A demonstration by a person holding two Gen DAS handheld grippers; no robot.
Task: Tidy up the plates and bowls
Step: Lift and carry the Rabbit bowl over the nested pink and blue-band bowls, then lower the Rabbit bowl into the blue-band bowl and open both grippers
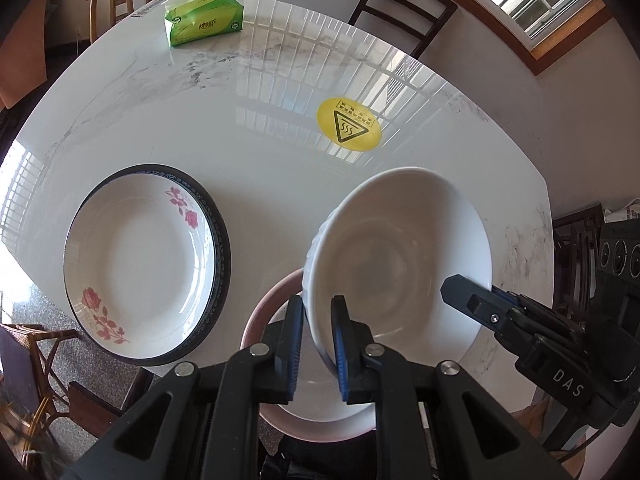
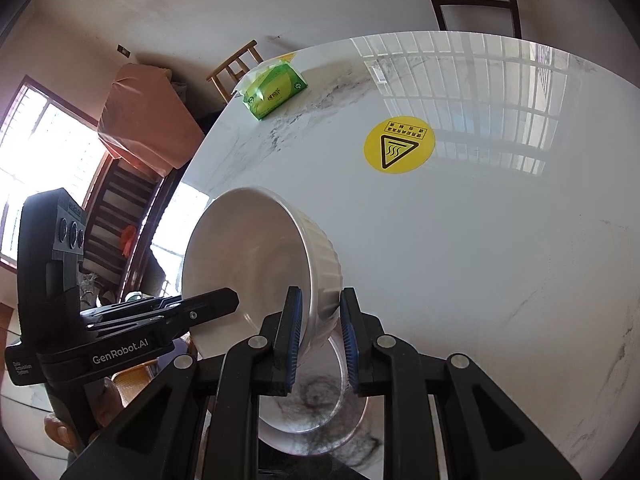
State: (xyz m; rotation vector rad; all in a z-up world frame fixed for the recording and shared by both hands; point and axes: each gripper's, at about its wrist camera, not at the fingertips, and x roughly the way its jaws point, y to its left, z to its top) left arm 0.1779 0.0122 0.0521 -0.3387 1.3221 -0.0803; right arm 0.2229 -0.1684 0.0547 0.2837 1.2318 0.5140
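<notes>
A white ribbed bowl (image 1: 396,248) is held tilted above the table, over a pink-rimmed bowl (image 1: 276,300) that sits at the near edge. My left gripper (image 1: 318,344) is shut on the white bowl's near-left rim. My right gripper (image 2: 320,336) is shut on the opposite rim of the same white bowl (image 2: 256,256); it also shows in the left wrist view (image 1: 476,300). A second bowl (image 2: 320,420) lies below it. Two stacked plates, a rose-patterned plate (image 1: 140,264) on a dark-rimmed one, sit on the left.
The white marble table (image 1: 260,128) carries a green tissue pack (image 1: 204,20) at the far side and a yellow heat-warning sticker (image 1: 348,124). Chairs stand around the table, one wooden (image 1: 120,0) and one dark (image 1: 404,8).
</notes>
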